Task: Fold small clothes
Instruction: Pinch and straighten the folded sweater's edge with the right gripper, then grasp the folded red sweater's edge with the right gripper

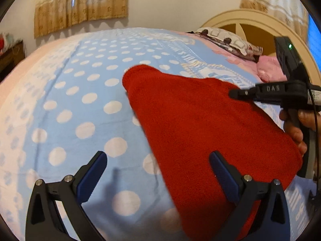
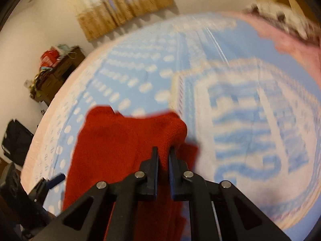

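The red garment (image 1: 200,124) was fuzzy, matt knit cloth; the dotted bedspread (image 1: 80,100) was soft, matt terry-like cloth. The left claw (image 1: 158,170) was matt black plastic with ribbed blue pads (image 1: 223,172).

Bedspread (image 1: 84,120) lies bare and passable left of the red knit garment (image 1: 200,130). Patterned pillow (image 1: 226,40) and pink cloth (image 1: 268,70) crowd the headboard (image 1: 250,18) end. Cluttered wooden cabinet (image 2: 58,72) stands off-bed.

Blue bedspread (image 1: 84,120) w/ white polka dots covering the bed, pink sheet (image 1: 270,68) near cream arched headboard (image 1: 250,18). Patterned pillow (image 1: 226,40) at top. Tan curtains (image 1: 80,4) on wall. Cluttered dark cabinet (image 2: 58,72) & black bag (image 2: 18,140) beside bed.
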Demonstrator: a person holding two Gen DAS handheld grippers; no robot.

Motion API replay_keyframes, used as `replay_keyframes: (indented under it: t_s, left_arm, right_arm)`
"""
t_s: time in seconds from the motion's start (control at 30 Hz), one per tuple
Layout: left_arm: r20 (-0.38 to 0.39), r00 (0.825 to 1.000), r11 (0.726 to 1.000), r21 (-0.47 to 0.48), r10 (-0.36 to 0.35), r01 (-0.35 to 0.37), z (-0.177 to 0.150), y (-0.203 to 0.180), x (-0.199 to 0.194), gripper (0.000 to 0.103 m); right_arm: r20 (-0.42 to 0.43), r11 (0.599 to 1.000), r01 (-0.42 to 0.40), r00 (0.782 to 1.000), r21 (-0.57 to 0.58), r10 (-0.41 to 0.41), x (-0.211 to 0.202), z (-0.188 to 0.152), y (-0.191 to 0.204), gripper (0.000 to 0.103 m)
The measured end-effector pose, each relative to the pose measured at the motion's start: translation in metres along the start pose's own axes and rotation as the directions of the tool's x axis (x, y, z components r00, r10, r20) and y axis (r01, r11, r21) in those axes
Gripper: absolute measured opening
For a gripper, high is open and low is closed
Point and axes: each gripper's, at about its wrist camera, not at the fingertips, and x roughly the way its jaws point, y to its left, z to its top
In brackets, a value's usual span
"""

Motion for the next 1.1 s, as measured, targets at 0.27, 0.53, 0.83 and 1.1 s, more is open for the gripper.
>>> replay_keyframes:
  t_s: [0.27, 0.53, 0.83, 1.1]
  left_arm:
    - [0.015, 1.000, 1.000, -0.010, 0.022, -0.022, -0.005, -0.008, 0.001, 0.103]
    - [0.070, 0.996, 0.998, -0.048, 0.047, -0.043, -0.024, -0.007, -0.041, 0.103]
    - [0.040, 0.998, 0.999, 0.018, 0.045, -0.046, -0.029, -0.009, -0.038, 0.103]
    - [0.083, 0.996, 0.996, -0.077, -0.030, 0.036, -0.015, -0.002, -0.054, 0.103]
  right_arm:
    - [-0.016, 1.000, 0.029, 0.999, -0.011, -0.029, 0.022, -0.008, -0.019, 0.008]
    - [0.053, 0.999, -0.015, 0.998, -0.036, 0.017, -0.063, -0.039, -0.017, 0.050]
    - [-0.104, 0.945, 0.010, 0.994, -0.325, -0.046, -0.069, -0.133, 0.049, 0.045]
    - [0.020, 0.988, -0.088, 0.996, -0.124, 0.091, -0.094, -0.072, 0.007, 0.076]
